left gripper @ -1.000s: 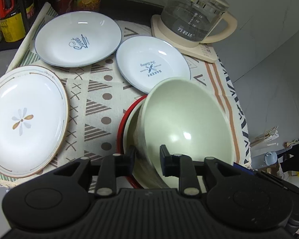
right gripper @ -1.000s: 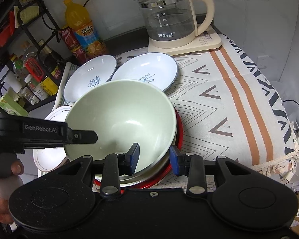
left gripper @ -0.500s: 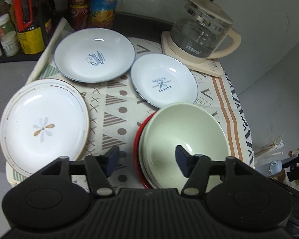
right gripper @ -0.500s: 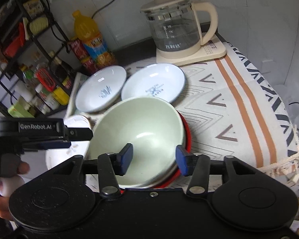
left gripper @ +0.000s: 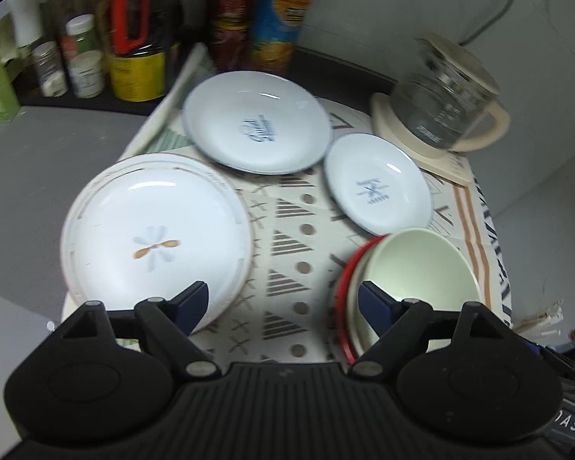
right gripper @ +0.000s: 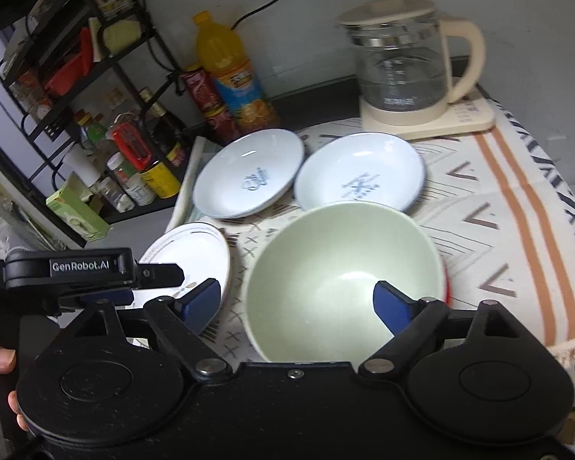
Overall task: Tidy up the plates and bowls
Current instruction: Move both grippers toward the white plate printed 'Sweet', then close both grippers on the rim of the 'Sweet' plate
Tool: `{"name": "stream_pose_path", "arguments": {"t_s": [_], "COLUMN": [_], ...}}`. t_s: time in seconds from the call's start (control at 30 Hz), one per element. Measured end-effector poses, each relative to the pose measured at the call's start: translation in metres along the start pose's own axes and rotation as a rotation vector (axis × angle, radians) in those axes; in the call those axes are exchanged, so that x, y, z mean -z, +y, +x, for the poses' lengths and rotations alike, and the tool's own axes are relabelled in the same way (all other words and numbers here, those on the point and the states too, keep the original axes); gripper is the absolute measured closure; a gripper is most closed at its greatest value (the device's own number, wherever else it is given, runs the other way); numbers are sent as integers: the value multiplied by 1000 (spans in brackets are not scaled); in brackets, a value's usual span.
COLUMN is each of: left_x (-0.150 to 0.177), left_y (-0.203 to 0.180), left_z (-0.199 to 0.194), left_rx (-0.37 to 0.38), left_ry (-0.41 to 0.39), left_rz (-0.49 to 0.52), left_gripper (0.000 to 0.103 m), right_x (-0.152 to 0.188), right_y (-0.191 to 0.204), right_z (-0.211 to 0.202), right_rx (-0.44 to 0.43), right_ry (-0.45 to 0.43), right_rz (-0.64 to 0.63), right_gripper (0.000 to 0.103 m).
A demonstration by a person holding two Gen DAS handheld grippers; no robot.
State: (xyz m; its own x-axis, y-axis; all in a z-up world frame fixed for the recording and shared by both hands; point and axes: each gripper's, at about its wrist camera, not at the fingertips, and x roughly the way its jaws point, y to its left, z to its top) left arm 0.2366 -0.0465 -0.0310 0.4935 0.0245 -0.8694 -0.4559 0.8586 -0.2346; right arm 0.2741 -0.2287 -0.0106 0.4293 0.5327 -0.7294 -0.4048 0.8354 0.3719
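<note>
Patterned cloth [left gripper: 287,253] is covering the counter, with a kettle [right gripper: 410,65] at the back and bottles [right gripper: 230,76] crowding the wall. A second ago both tools were pinching the rim of the green bowl [right gripper: 345,280]; now the left tool [left gripper: 283,303] and the right tool [right gripper: 297,303] are standing released, their jaws having just been opening, and both are sitting farther back from the dishes than before. Nothing is lying between the left tool's jaws but bare cloth; the bowl's near rim is showing between the right tool's jaws, untouched by the pads. That bowl is resting nested in a stack over a red dish [left gripper: 343,295], whose edge is only peeking out, so the count of pieces under it is hard to tell. A flower plate [left gripper: 153,237] is lying left of the stack, two white plates [left gripper: 257,122] [left gripper: 377,186] behind, each apart from its neighbours. Motion blur is smearing the left view, and the print on the plates is unreadable. Open cloth is remaining between flower plate and stack; the stack is sitting near the cloth's right edge.
</note>
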Motion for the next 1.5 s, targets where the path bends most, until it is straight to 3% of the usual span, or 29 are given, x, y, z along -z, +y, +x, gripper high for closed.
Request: {"name": "stream_pose_path", "arguments": {"t_s": [0.43, 0.77, 1.13, 1.5], "left_x": [-24, -66, -111, -142], "left_y": [73, 116, 135, 143], "left_z": [1, 9, 40, 77], "left_rx": [-36, 33, 111, 188], "left_ry": [21, 18, 16, 20], "left_rz": [-45, -21, 58, 145], "left_gripper": [19, 19, 19, 22], "right_x": [-15, -30, -46, -53], "right_y": [62, 95, 113, 115], "right_z": [39, 66, 101, 143], "right_rx": [25, 96, 173, 216], "right_ry": [3, -19, -69, -93], "right_rz": [4, 53, 151, 269], "right_gripper": [11, 11, 18, 34]}}
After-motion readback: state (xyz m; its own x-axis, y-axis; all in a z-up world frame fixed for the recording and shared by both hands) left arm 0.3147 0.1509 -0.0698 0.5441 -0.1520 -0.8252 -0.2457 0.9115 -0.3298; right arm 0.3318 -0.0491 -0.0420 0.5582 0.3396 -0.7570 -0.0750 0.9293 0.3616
